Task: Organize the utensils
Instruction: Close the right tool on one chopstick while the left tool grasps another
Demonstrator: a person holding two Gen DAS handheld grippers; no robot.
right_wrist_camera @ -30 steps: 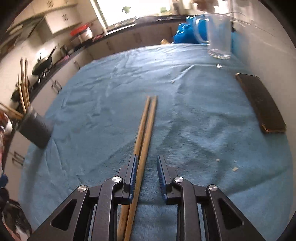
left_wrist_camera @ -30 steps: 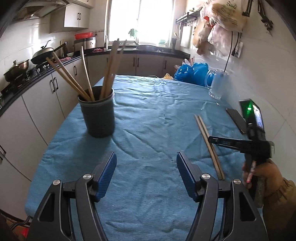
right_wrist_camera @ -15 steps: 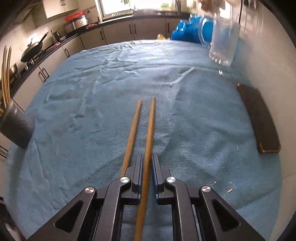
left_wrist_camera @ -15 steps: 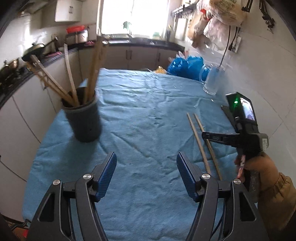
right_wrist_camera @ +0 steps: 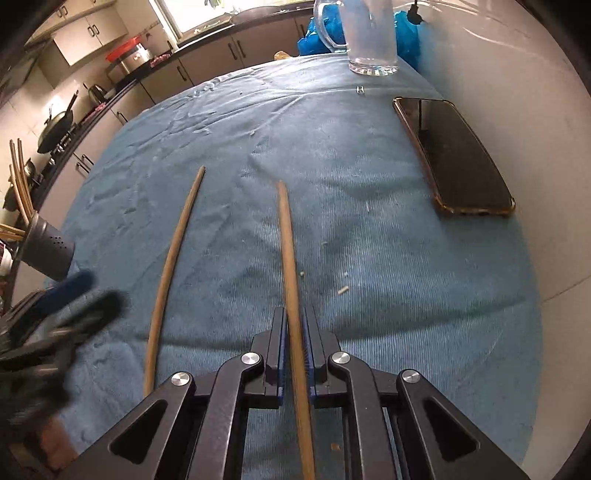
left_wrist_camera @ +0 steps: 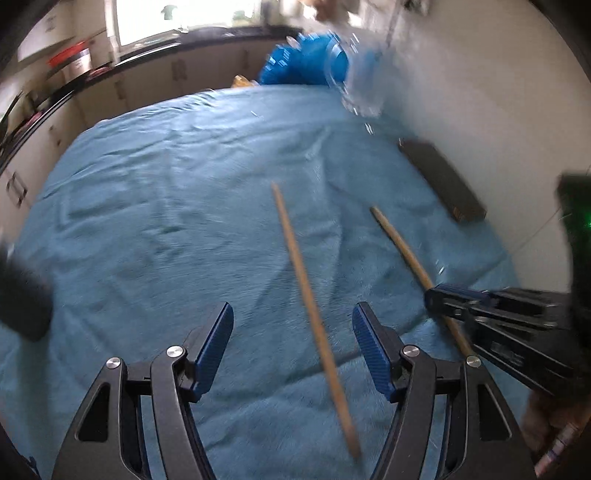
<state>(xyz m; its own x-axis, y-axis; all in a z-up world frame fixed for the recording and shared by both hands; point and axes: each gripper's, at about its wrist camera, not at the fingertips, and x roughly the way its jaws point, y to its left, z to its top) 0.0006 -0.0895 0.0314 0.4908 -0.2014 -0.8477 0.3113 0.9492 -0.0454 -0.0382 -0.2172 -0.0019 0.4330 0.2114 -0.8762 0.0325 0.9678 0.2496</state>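
1. Chopsticks are what you are sorting: two wooden ones are out on the blue cloth (right_wrist_camera: 369, 229) that covers the tabletop, and several more stand in the dark holder (right_wrist_camera: 48, 253) at the left edge.
2. Your left gripper (left_wrist_camera: 291, 349) has its blue pads apart; its jaws have just been closing a little and nothing is pressed between them. In the left wrist view, which is blurred, the loose chopstick (left_wrist_camera: 314, 321) lies on the cloth and runs through the gap between the pads, nearer the right one, touching neither.
3. That loose chopstick (right_wrist_camera: 173, 258) lies just left of the held one in the right wrist view, the two well apart at their far tips.
4. Your right gripper (right_wrist_camera: 295, 354) is clamped on the second chopstick (right_wrist_camera: 290, 266), which sticks out ahead of the pads toward the middle of the tabletop. Whether its far tip touches the cloth, you cannot tell.
5. A phone (right_wrist_camera: 454, 155) lies flat along the right edge of the tabletop, next to the white wall.
6. A glass pitcher (right_wrist_camera: 369, 37) stands at the far right corner, with a blue bag (right_wrist_camera: 406, 33) behind it.
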